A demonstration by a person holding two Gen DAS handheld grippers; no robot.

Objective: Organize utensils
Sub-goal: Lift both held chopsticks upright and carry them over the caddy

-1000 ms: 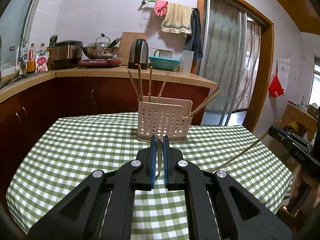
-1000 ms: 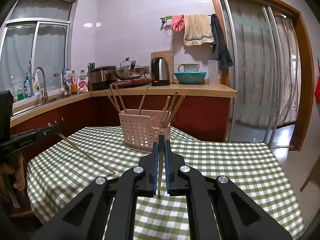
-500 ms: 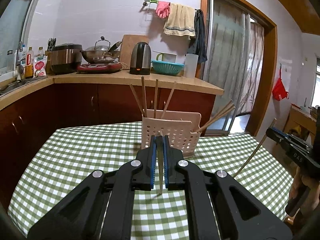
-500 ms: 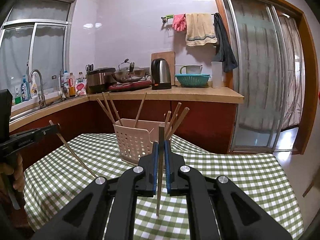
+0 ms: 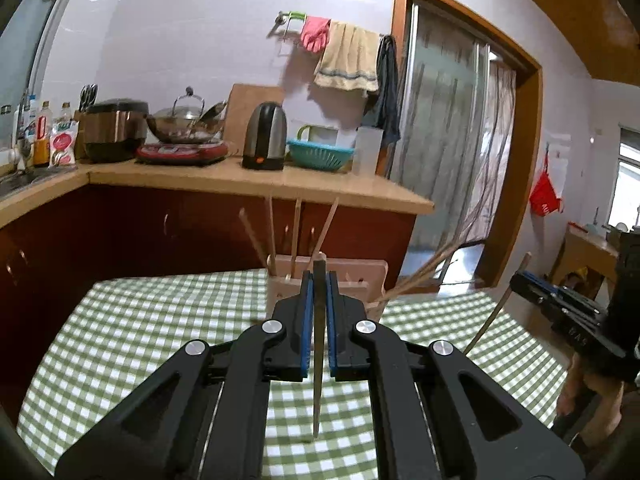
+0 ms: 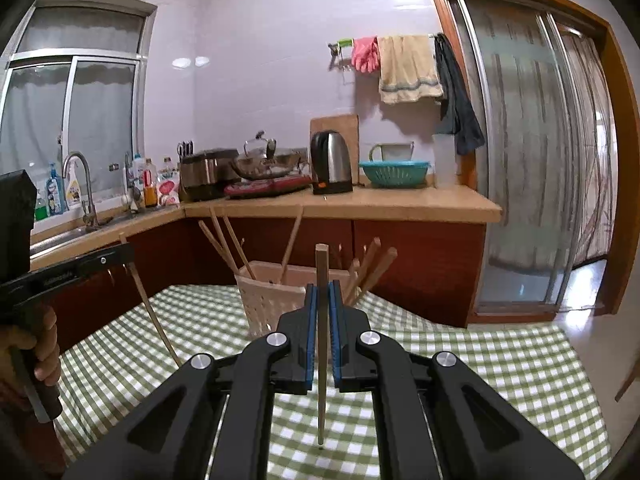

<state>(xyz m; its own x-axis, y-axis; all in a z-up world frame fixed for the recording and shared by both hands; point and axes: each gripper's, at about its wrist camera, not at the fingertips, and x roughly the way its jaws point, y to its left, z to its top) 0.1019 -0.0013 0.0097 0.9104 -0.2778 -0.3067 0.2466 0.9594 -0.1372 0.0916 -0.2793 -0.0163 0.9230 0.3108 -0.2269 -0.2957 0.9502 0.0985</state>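
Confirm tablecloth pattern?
Green-and-white gingham check on the tablecloth; it shows best in the right wrist view.

We see the utensil basket (image 6: pixel 276 300) standing on the table (image 6: pixel 480 360), chopsticks (image 6: pixel 224 240) leaning inside it. Behind the table runs the counter (image 6: pixel 400 204), carrying the kettle (image 6: pixel 332 168), with the bowl (image 6: pixel 394 174) to its right and the wok (image 6: pixel 268 164) to its left. The sink (image 6: pixel 76 236) lies further left.
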